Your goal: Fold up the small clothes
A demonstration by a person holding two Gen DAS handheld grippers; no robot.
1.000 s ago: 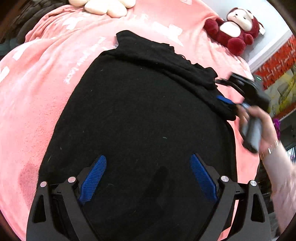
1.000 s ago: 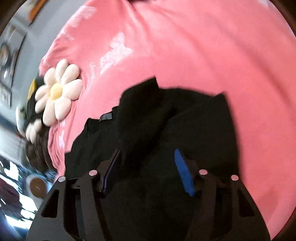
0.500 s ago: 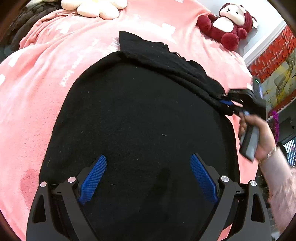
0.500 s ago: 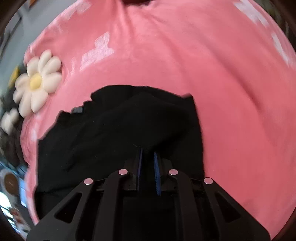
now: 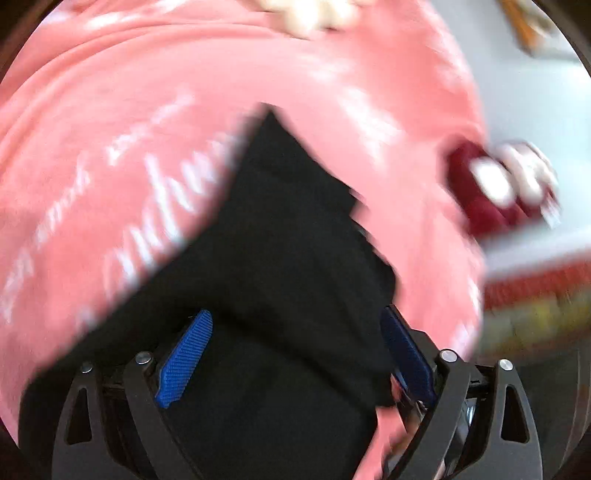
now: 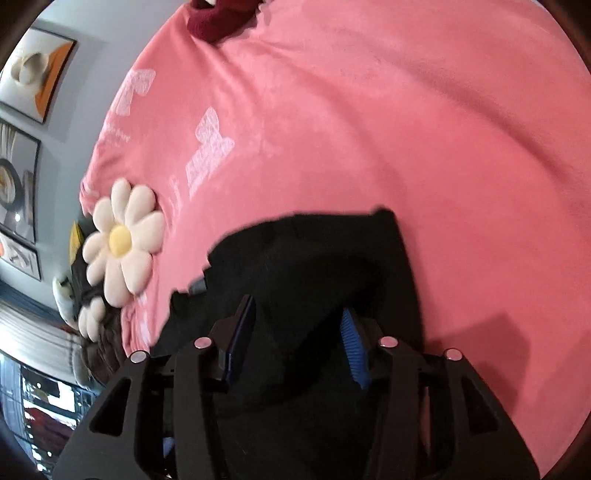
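A black knitted garment [image 5: 288,229] lies on a pink blanket [image 5: 110,110]; it also shows in the right wrist view [image 6: 325,266]. My left gripper [image 5: 295,343] is open, its blue pads wide apart with black fabric lying between and over them. My right gripper [image 6: 299,339] is open, its blue pads apart around a raised fold of the same garment. The left wrist view is blurred by motion.
A dark red plush toy [image 5: 498,188] sits at the blanket's right side and shows at the top of the right wrist view [image 6: 218,14]. A white daisy cushion [image 6: 122,240] lies at the left edge of the blanket [image 6: 406,110]. Framed pictures hang on the wall [image 6: 33,66].
My right gripper was shut on the garment's fold half a second ago and now stands open. My left gripper has swung fast over the garment, staying open.
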